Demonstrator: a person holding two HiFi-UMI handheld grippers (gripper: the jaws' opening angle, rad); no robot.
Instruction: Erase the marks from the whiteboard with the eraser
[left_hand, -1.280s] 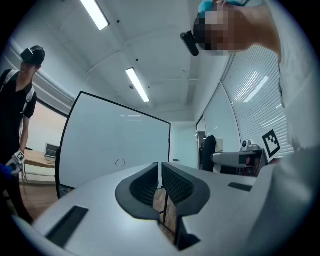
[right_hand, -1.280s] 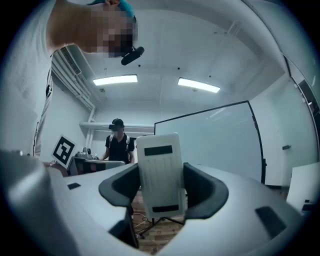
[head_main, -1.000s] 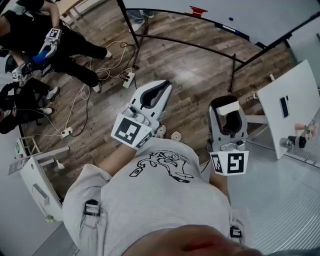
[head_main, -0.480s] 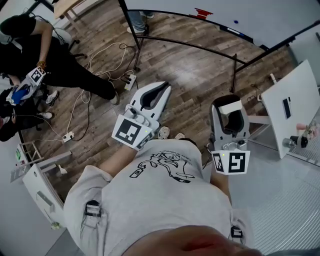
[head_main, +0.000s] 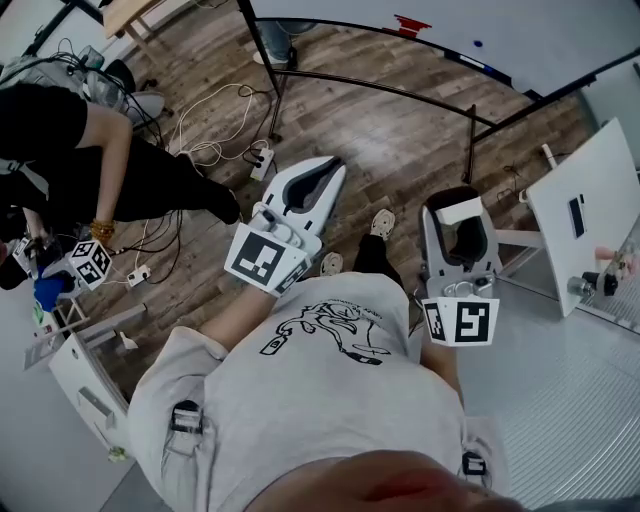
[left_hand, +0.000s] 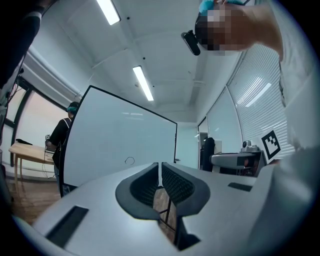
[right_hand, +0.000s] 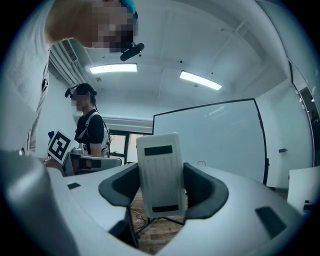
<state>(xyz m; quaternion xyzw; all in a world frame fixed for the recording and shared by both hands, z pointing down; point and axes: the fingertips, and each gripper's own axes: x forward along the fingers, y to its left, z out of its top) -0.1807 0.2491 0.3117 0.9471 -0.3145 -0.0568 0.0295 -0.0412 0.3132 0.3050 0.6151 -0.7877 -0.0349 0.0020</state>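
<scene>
Foot (head_main: 380, 223) has stepped forward since a second ago, but the grippers have barely budged. Right gripper (right_hand: 161, 176) is clamped on the one eraser (right_hand: 158, 150), and left gripper (left_hand: 160, 171) is pinched closed on nothing. Wiping hasn't started: the one whiteboard (left_hand: 115, 140), well ahead, still carries one small loop mark (left_hand: 129, 161).

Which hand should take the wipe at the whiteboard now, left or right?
Right. The right tool is shut on the eraser and faces the whiteboard with its small mark. The left tool is shut and empty.
</scene>
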